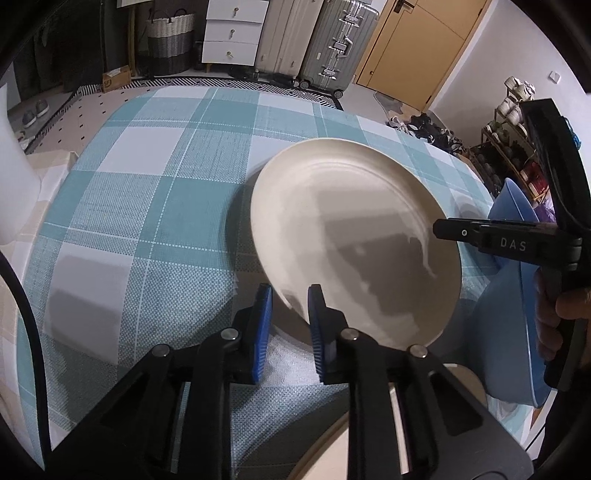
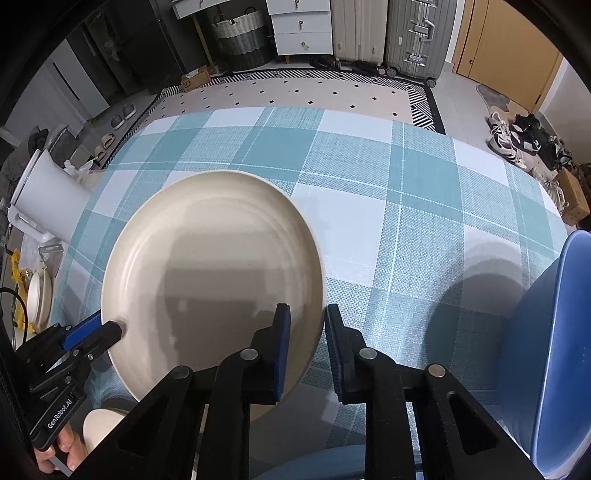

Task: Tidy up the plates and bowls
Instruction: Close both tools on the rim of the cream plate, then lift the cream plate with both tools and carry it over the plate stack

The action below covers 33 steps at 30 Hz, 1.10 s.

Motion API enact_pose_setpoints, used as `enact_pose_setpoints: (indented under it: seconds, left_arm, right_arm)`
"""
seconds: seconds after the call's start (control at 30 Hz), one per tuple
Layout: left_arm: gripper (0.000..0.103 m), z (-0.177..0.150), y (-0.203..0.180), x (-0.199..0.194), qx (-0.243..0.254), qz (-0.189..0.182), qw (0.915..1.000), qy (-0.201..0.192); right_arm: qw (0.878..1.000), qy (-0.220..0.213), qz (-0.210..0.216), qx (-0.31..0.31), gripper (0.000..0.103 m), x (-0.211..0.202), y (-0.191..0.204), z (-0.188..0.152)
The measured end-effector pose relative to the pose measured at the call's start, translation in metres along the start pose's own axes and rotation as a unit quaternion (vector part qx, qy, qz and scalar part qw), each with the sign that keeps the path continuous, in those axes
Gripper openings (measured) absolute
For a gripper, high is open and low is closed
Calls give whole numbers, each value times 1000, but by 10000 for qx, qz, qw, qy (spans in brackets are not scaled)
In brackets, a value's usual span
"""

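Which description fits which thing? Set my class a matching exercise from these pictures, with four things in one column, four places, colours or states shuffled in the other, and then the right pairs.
Things
1. cream plate
2. blue bowl
3. tablecloth
4. white container

Descriptions
A. teal and white checks
B. clamped at its rim by the left gripper and the right gripper
C. at the table's left edge
D. at the far right, past the right gripper

Pairs: 1-B, 2-D, 3-A, 4-C

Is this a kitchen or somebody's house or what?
Probably a room in someone's home, not clearly a kitchen. There are suitcases by a white chest of drawers, shoes scattered on the floor, and a table with a checked tablecloth.
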<state>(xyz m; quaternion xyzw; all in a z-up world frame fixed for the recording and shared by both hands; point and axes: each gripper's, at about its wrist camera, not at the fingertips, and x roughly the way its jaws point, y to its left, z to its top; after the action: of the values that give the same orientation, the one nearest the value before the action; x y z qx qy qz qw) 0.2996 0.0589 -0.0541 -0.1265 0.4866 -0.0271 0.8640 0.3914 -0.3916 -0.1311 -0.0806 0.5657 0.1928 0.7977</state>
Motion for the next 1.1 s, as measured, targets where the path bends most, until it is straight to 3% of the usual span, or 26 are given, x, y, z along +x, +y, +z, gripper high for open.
enact_pose_setpoints:
  seconds: [0.5, 1.1]
  left_arm:
    - [17, -1, 2, -10, -40, 79, 9999, -98]
    - [17, -7, 0, -51, 19, 183, 9990, -397]
  right_arm:
    - [9998, -138, -34, -135, 20, -6, 8, -3]
    - [9986, -441, 8, -283, 20, -35, 22, -10]
